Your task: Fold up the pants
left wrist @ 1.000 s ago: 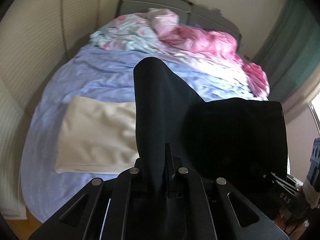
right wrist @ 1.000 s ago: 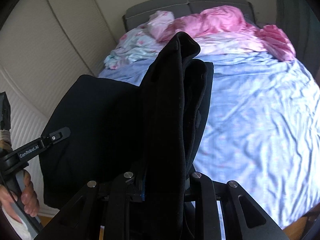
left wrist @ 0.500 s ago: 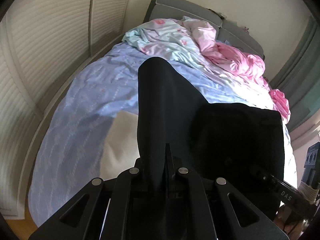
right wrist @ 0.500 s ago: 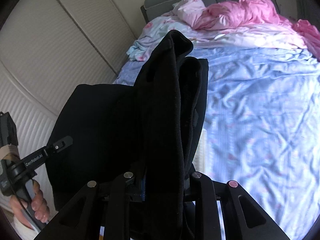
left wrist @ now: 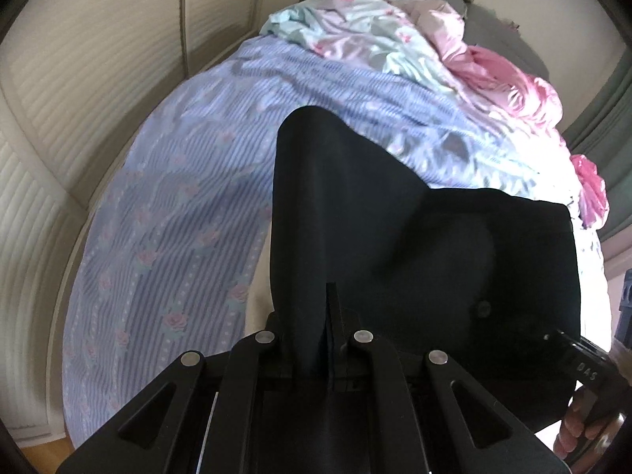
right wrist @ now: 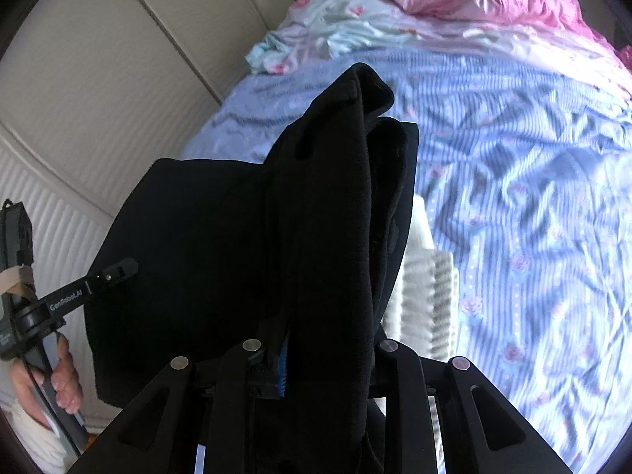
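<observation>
The left gripper is clamped tight on a thin edge of the black fabric pants, and the right gripper is clamped on a thick bunched fold of the same garment; its jaws have just been opening slightly, with the cloth between them and the pads on it. Both point steeply down toward the bed with its lilac-blue striped sheet printed with small roses. The pants hang off the bed, stretched between the two grippers, their long axis running left to right; at each gripper a peak of cloth stands up and away toward the far end of the bed. At that far end a crumpled pink and pale-green floral duvet lies heaped against the grey headboard. Under the pants, at the near part of the bed, a folded cream ribbed textile lies flat on the sheet, mostly hidden. A hand holds the left gripper's handle.
</observation>
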